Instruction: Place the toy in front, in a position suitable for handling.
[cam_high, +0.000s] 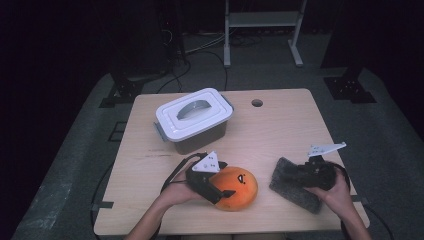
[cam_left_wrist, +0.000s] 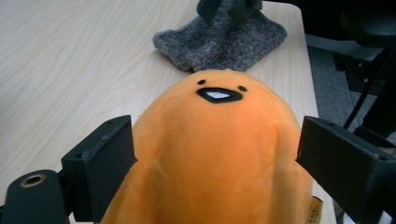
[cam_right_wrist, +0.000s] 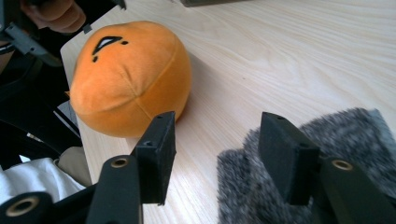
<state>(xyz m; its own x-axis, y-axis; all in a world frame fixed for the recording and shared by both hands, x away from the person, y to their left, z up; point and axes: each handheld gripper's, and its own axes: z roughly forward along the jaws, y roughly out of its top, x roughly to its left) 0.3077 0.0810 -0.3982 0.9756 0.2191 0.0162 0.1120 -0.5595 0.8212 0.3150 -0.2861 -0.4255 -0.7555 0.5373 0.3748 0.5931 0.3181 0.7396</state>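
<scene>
Now, left claw: the left gripper (cam_high: 226, 192) has its jaws wide apart, one on each side of the orange plush toy (cam_high: 234, 187). They stand just beside its soft sides, and I see no squeeze.
Right claw: the right gripper (cam_high: 292, 174) has its jaws apart too. Nothing is between them but air.
Orange toy: it sits on the wooden table (cam_high: 280, 120), right between the left claw's jaws, with its little face (cam_left_wrist: 219, 93) looking away from that claw. From the right claw it lies ahead and off to one side.
Grey cloth: the fuzzy grey cloth (cam_high: 296, 192) lies flat on the table, under and just below the right claw.
White box: the box with the white lid (cam_high: 192, 116) stands past the left claw, well apart from it, lid on.
Done so far: I think both things have been set down on the table.
Left to do: maybe pick them up again, or open the box. I can't tell which.
</scene>
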